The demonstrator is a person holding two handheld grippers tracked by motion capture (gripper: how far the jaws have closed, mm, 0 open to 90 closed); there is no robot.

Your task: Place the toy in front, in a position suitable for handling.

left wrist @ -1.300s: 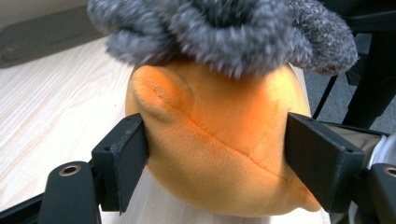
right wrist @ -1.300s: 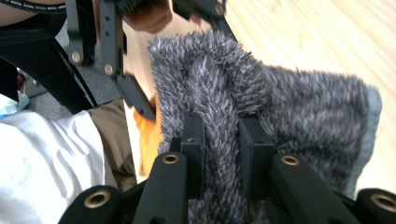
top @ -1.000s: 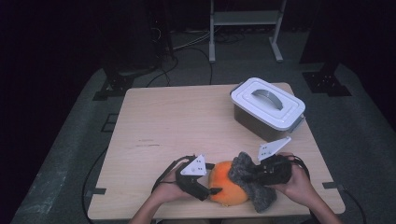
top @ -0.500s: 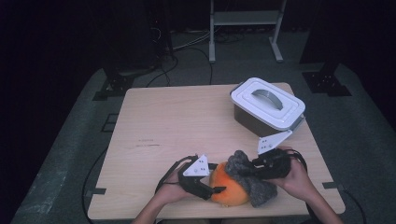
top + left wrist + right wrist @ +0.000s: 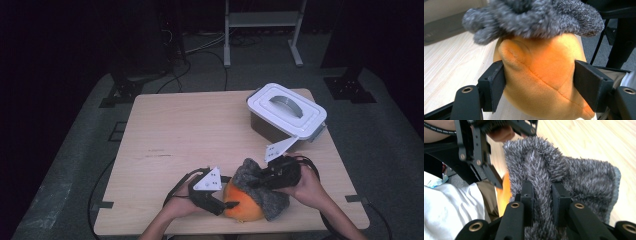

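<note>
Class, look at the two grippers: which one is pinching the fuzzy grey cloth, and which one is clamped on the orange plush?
The right gripper pinches a fold of the grey cloth. The left gripper instead clamps the orange plush between its fingers.

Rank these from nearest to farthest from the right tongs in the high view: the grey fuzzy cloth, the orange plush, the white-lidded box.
1. Grey fuzzy cloth: pinched in the right tongs.
2. Orange plush: just left, under the cloth, held by the left tongs.
3. White-lidded box: at the table's far right.

table lit from above | surroundings dark | gripper views sharp, edges soft
</note>
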